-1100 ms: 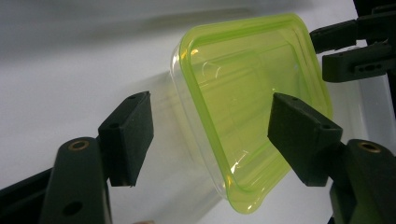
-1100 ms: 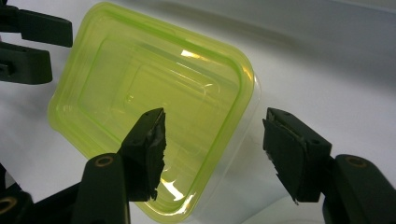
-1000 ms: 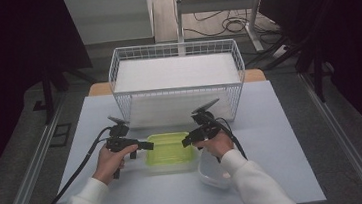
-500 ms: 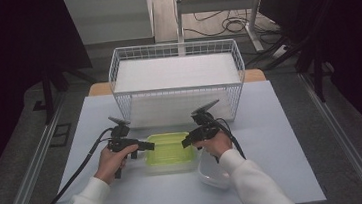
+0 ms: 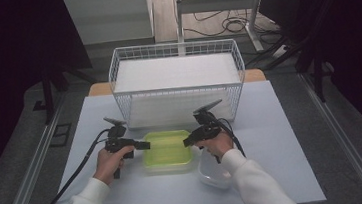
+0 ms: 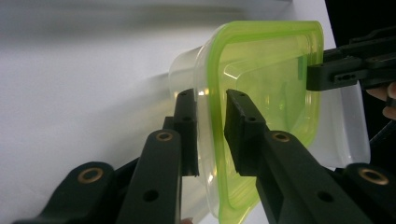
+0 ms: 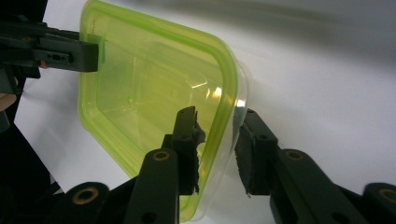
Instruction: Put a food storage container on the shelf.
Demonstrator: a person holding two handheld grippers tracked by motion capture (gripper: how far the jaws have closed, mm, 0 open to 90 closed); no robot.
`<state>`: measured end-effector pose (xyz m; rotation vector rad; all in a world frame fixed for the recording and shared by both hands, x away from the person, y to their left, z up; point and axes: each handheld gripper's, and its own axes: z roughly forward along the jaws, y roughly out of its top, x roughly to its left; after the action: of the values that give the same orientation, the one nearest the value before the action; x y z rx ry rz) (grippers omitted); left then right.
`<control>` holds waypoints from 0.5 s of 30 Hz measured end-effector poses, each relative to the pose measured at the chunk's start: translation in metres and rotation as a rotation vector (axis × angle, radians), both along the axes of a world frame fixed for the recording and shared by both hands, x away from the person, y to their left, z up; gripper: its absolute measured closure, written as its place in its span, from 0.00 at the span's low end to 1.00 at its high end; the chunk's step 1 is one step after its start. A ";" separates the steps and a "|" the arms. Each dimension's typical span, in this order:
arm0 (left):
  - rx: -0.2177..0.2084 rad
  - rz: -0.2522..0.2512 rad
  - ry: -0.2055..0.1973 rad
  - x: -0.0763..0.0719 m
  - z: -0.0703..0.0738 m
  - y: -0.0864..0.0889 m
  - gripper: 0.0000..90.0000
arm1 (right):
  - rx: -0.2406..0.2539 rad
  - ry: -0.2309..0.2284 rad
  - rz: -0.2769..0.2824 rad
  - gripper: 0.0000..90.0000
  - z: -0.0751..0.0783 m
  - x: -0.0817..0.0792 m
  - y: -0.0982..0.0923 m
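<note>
A clear container with a yellow-green lid (image 5: 167, 148) lies flat on the grey-blue table (image 5: 281, 122). My left gripper (image 5: 147, 145) is at its left end and my right gripper (image 5: 187, 142) at its right end. In the left gripper view the jaws have just been closing, and my left gripper (image 6: 210, 100) stands shut with its pads on the lid's rim (image 6: 215, 121). My right gripper (image 7: 217, 116) has just been closing too and pinches the opposite rim (image 7: 224, 116). Each view shows the other gripper's tip on the far edge.
A white wire basket (image 5: 174, 50) with a white slab inside stands right behind the container. A second clear tub (image 5: 215, 174) sits at the front, under the right forearm. Black cables trail off the table's left front.
Both hands stay at the container's two ends and the container has not shifted. No other difference shows in the high view.
</note>
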<state>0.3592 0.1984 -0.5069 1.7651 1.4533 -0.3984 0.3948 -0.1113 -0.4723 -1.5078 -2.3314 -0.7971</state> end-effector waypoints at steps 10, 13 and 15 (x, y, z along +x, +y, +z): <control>-0.016 -0.004 -0.013 -0.002 0.003 0.002 0.88 | 0.030 -0.031 -0.012 0.85 0.004 -0.002 -0.005; -0.021 -0.002 -0.019 -0.004 0.004 0.002 0.88 | 0.030 -0.040 -0.009 0.86 0.006 -0.004 -0.006; -0.028 -0.001 -0.027 -0.005 0.006 0.002 0.88 | 0.040 -0.050 -0.008 0.86 0.008 -0.005 -0.007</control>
<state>0.3542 0.2007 -0.5010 1.7433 1.4214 -0.3921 0.3900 -0.1183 -0.4643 -1.4984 -2.3319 -0.8882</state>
